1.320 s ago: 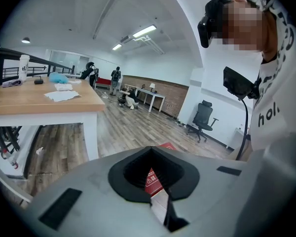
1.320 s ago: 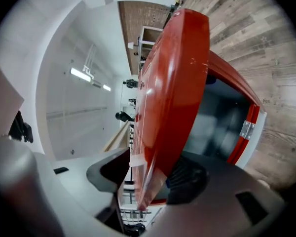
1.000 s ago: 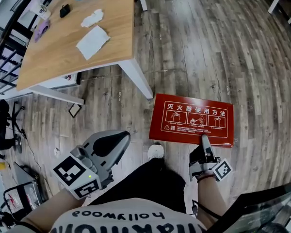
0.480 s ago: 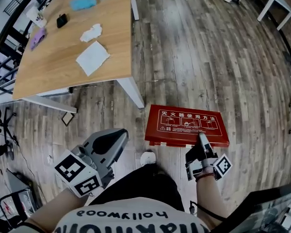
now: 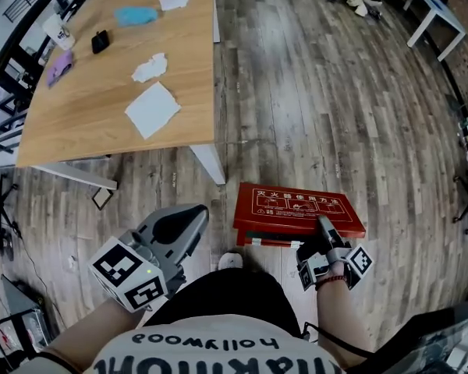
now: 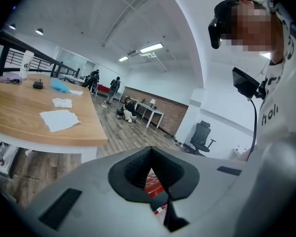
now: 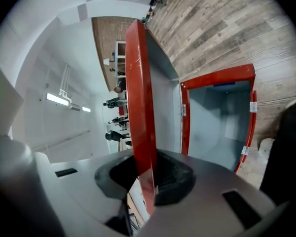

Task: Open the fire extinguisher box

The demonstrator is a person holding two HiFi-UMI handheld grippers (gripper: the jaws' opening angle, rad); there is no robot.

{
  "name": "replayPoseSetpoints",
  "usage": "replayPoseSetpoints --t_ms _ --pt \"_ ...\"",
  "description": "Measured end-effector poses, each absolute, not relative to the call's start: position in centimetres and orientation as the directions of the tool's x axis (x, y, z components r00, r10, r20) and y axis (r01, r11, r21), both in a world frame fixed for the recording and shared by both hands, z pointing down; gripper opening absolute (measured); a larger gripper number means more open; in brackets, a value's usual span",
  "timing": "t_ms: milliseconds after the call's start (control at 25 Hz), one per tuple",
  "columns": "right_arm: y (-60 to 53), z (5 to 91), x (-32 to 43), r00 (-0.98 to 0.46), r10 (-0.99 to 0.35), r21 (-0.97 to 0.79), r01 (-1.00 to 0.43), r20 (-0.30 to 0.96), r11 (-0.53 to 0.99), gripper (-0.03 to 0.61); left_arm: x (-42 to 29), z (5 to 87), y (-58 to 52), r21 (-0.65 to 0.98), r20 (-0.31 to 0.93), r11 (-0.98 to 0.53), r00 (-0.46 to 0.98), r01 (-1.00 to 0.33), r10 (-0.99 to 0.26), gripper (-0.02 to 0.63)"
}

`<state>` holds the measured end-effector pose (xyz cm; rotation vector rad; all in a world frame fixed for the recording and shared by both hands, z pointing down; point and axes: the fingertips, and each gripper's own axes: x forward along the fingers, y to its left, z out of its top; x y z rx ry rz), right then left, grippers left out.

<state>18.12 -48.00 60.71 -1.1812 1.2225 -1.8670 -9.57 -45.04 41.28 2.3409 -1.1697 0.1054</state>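
At the fire extinguisher box's (image 7: 218, 117) near edge, the right gripper's (image 5: 324, 226) jaws, just closing, clamp its half-raised lid (image 5: 296, 207); left of it, the left gripper's (image 5: 193, 216) jaws are together.

The red sheet-metal box lid (image 5: 296, 207) has smooth, glossy paint outside and matt grey inside. The grey-brown plank floor (image 5: 320, 92) is grained wood. The pale worktop (image 5: 78, 123) is smooth wood. The white sheet (image 5: 152, 109) is matt paper.

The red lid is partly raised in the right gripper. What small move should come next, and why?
Probably raise the red lid a little higher by its edge, swinging it back on its hinge. The right gripper has just been closing its jaws, which pinch that edge, and the lid stands only partly open over the box, whose inside shows.
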Motion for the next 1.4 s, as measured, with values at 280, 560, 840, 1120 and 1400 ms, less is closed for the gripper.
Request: replayPoseSetpoints --t_ms 280,560,840,1120,1400 --pt "-50.4 59.9 17.6 -0.458 -0.748 -0.839 0.006 0.481 -0.544 0.071 -8.9 40.1 -45.6 0.414 0.290 -0.434 0.568 -0.800 -0.770 0.006" --pt "-52.5 59.4 17.3 -0.501 -0.672 -0.784 -0.022 0.546 -0.621 0.071 -8.2 38.2 -46.3 0.396 0.275 -0.364 0.487 -0.843 -0.829 0.006" --pt "-54.0 59.5 17.1 -0.516 -0.581 -0.701 -0.055 0.629 -0.711 0.071 -7.6 36.7 -47.1 0.369 0.258 -0.324 0.431 -0.871 -0.865 0.006" --pt "-55.5 59.7 16.9 -0.527 -0.534 -0.664 -0.080 0.661 -0.743 0.075 -7.3 36.3 -48.3 0.351 0.233 -0.285 0.378 -0.892 -0.896 0.006" --pt "-56.4 59.3 16.8 -0.524 -0.502 -0.643 -0.121 0.688 -0.756 0.081 -6.9 36.3 -51.3 0.359 0.226 -0.323 0.417 -0.876 -0.880 0.006"
